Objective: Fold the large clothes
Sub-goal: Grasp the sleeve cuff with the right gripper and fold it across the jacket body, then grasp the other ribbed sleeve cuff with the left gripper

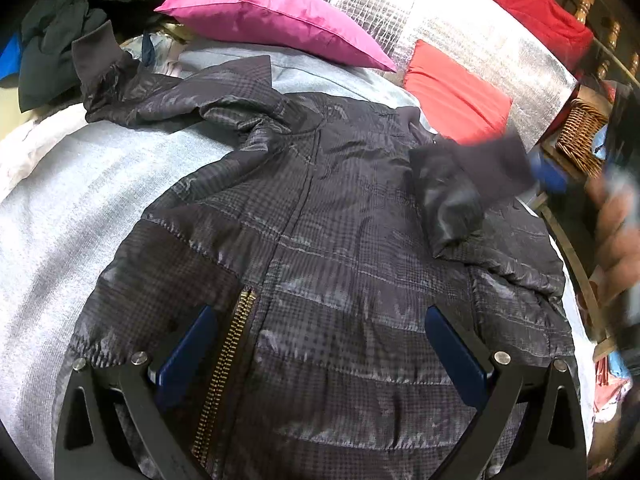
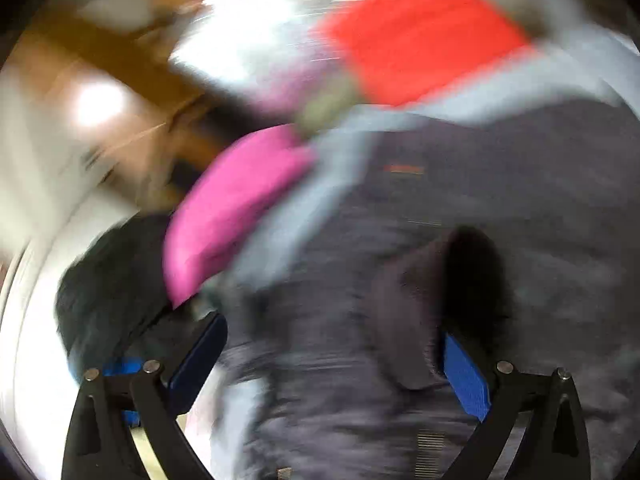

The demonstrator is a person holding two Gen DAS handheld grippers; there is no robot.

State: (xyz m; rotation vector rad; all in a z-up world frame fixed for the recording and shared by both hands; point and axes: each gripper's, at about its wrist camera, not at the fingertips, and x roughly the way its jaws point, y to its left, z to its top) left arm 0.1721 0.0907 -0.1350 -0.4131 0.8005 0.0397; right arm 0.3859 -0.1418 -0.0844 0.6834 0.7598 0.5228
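Observation:
A dark plaid puffer jacket (image 1: 328, 240) lies front-up on a light grey sheet (image 1: 72, 216), its brass zipper (image 1: 228, 360) partly open. Its left sleeve (image 1: 132, 92) stretches to the far left. Its right sleeve (image 1: 460, 184) is lifted and folded over the chest, with the dark cuff (image 1: 500, 164) blurred. My left gripper (image 1: 320, 344) is open over the jacket's hem. My right gripper (image 2: 332, 356) is open; its view is motion-blurred, with the sleeve cuff (image 2: 432, 312) lying against its right pad (image 2: 466, 376). It also shows blurred at the cuff in the left wrist view (image 1: 552, 172).
A pink pillow (image 1: 272, 16) lies at the head of the bed, beside a silver foil sheet (image 1: 460, 32) and a red cushion (image 1: 452, 96). Dark clothes (image 1: 56, 40) are piled at the far left. A wicker basket (image 1: 580, 136) stands at the right.

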